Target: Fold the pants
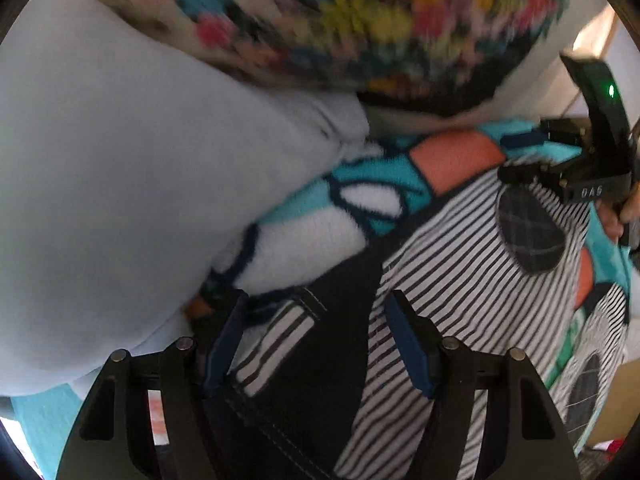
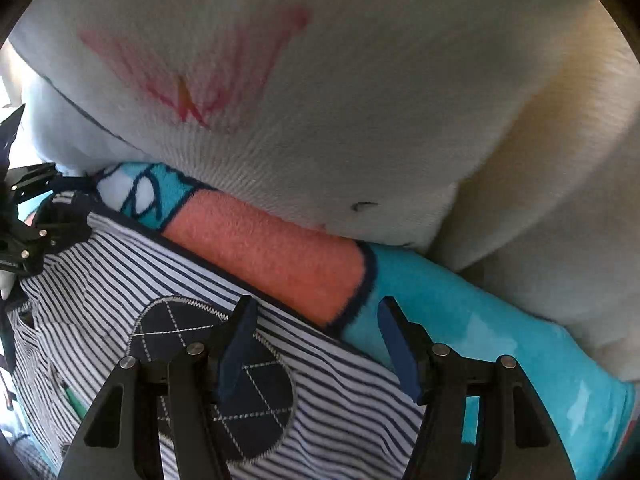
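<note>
The striped pants [image 2: 92, 280] lie spread on a turquoise-and-coral fleece blanket [image 2: 264, 248], up against its far edge below pale cushions [image 2: 320, 80]. Left gripper [image 1: 316, 340] and right gripper [image 2: 316, 344] both hover wide above them, nothing pinched.

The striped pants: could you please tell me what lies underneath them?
The striped pants lie on a fleece blanket of turquoise, orange and white, which shows along their edge. Whatever is under the blanket is covered.
</note>
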### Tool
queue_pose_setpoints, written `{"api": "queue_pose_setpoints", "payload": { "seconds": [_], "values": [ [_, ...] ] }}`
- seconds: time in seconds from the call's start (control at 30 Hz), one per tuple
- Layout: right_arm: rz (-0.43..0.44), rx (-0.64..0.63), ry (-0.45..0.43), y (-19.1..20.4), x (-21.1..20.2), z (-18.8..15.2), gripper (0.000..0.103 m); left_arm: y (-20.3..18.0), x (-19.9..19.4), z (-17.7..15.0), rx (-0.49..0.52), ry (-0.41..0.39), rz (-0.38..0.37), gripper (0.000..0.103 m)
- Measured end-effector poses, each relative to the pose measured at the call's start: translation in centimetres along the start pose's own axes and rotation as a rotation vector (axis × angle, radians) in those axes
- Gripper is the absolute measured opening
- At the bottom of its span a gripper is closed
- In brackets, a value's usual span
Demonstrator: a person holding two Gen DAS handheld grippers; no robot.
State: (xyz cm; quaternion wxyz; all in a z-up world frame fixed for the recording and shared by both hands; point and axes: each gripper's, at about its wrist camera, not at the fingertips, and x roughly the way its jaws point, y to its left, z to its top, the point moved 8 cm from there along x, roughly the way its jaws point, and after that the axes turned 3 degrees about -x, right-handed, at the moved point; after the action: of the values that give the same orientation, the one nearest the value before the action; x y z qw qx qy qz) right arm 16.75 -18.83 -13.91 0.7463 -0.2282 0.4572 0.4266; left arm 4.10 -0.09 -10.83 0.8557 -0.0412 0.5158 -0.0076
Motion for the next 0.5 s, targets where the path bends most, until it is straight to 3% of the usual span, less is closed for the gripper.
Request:
{"api": "queue_pose_setpoints", "payload": {
  "seconds": [0.07, 0.2, 0.23, 0.27, 0.33, 0.4, 0.5],
  "values": [
    [0.005, -0.016, 0.000, 0.2, 0.3, 0.0, 0.070, -0.5, 0.1, -0.1, 0.027, 0.010, -0.007, 0.082],
    [0.082, -0.007, 0.004, 0.9, -0.1, -0.6, 0.071, -0.9, 0.2, -0.3, 0.044, 0.029, 0.026, 0.080],
    [0.096, -0.019, 0.007, 1.3, -0.1, -0.9, 0.072, -0.9, -0.1, -0.2, 0.038, 0.022, 0.023, 0.065],
    [0.080, -0.042, 0.007, 1.6, -0.1, -1.2, 0.070, -1.1, -0.4, 0.0, 0.038, 0.012, 0.012, 0.036],
    [0.045, -0.056, -0.008, 2.1, -0.3, -1.3, 0.060, -1.8, -0.8, 0.4, 0.015, 0.017, -0.054, 0.008],
    [0.057, -0.026, -0.011, 2.3, -0.6, -0.9, 0.009, -2.2, -1.2, 0.5, 0.024, 0.006, -0.033, 0.007],
    [0.028, -0.001, -0.018, 2.7, -1.4, -0.3, 0.006, -2.9, -2.3, 0.4, 0.033, -0.016, -0.008, 0.006]
  ]
}}
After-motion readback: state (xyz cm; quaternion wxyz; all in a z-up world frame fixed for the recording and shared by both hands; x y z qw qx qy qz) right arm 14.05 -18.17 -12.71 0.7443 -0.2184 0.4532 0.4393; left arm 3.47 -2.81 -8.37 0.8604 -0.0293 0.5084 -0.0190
